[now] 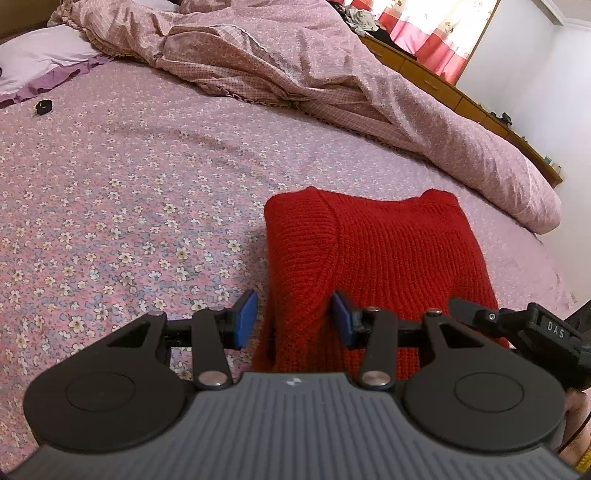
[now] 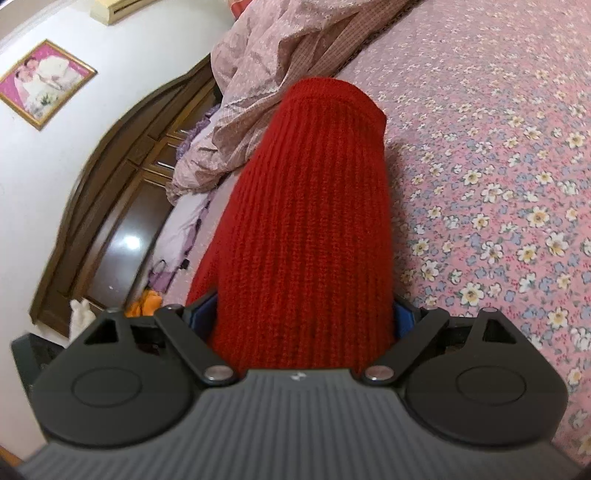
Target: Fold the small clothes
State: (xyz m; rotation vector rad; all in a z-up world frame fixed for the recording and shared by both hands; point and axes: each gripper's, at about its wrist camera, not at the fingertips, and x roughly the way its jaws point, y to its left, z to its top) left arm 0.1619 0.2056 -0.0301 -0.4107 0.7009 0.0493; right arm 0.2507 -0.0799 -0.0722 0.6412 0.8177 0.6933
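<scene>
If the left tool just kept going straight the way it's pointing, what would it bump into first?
The red knitted sweater: its near edge already sits between the left tool's open blue pads. Beyond it lies the flowered bed sheet; depth is unclear.

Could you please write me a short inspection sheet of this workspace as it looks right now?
Surface: bed with a pink floral sheet.
Job's things: red knit garment, partly folded on the sheet, near end lifted.
Clutter: small black object on the sheet near a lilac pillow; rumpled pink duvet across the far side.
Grippers: left gripper open, fingers on either side of the garment's left fold; right gripper with the knit filling the gap between its fingers, grip unclear.
Cables: nothing seen.
Surroundings: wooden headboard, framed photo on the wall, curtained window, low wooden cabinet.
</scene>
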